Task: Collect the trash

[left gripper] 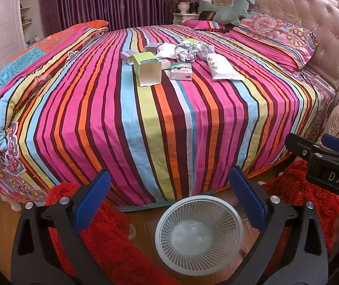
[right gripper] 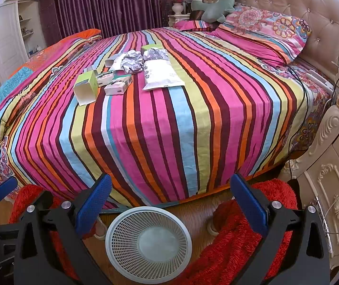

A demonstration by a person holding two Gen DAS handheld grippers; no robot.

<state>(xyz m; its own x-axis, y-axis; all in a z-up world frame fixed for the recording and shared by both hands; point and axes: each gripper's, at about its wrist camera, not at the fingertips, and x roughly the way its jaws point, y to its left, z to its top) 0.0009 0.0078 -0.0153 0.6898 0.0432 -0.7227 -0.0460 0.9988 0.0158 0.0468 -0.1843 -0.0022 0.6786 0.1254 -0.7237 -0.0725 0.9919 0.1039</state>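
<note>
Bedding in bright pink, orange, blue and green stripes (left gripper: pixel 169 123) covers the wide bed and fills most of both wrist views, running back to a tufted beige padded headboard (left gripper: pixel 295 2). Red shaggy rugs (right gripper: pixel 236 242) lie on the wooden floor at the foot of the bed. Between them, right at the bed's edge, stands a round white plastic mesh wastebasket (left gripper: pixel 199 257), its bottom bare.

A green plush toy (left gripper: pixel 231 8) rests near the floral pillows at the head end.

The trash sits in a cluster on the middle of the bedspread, well away from the basket. A flat white plastic pouch (right gripper: pixel 161 76) lies on the cluster's right. On the left stands a lime-green and white open carton (left gripper: pixel 147 68). Two crumpled silvery-white paper balls (left gripper: pixel 186 51) lie toward the far side. Several small white and teal boxes (left gripper: pixel 181 71) lie between the carton and the pouch.

The left gripper (left gripper: pixel 169 197) hangs over the basket with its blue-padded fingers spread wide and nothing between them. The right gripper (right gripper: pixel 169 199) is likewise spread apart and empty, just beside the left one.
</note>
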